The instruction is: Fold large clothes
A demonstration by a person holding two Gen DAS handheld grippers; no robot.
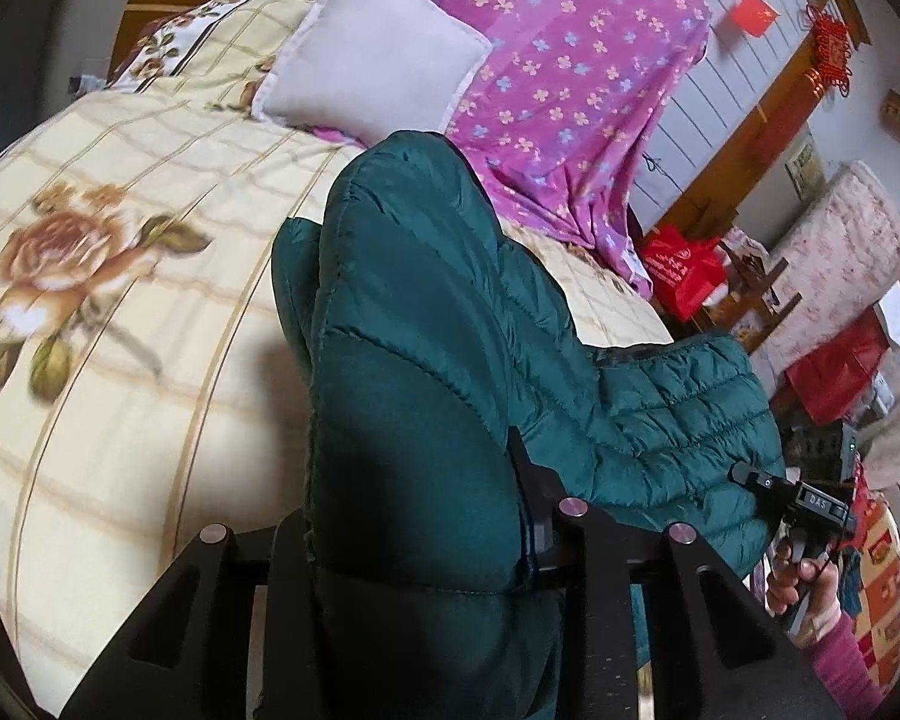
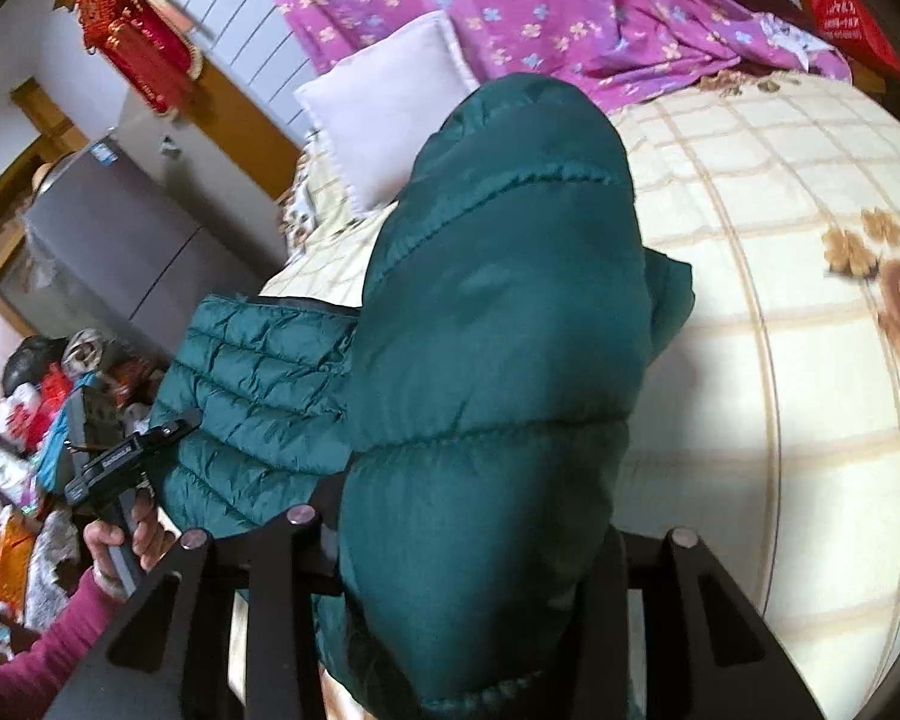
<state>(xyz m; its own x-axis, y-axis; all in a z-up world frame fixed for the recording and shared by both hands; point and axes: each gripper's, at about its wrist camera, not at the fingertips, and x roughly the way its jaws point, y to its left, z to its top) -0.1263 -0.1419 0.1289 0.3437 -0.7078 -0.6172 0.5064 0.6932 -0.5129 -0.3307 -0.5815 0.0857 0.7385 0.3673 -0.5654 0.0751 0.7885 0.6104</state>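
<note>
- Green quilted jacket [image 1: 414, 360]: held up over the floral bedspread [image 1: 120, 300], one edge bunched in each claw.
- Step judged: an edge is being lifted to be folded over; next, both ends should be carried across evenly and laid flat.
- Left gripper [image 1: 426, 540]: narrowed, clamped on jacket fabric.
- Right gripper [image 2: 462, 540]: narrowed, clamped on padded fabric.

A bed [image 1: 120, 324] carried a cream checked cover printed with brown roses. A pale square pillow [image 1: 372, 54] leaned beside a purple flowered sheet [image 1: 570, 78] draped over the headboard. The wall behind was grey-panelled with wooden trim [image 1: 744, 120]; red ornaments [image 2: 138, 54] hung there. A grey cabinet [image 2: 120, 240] stood alongside.
</note>
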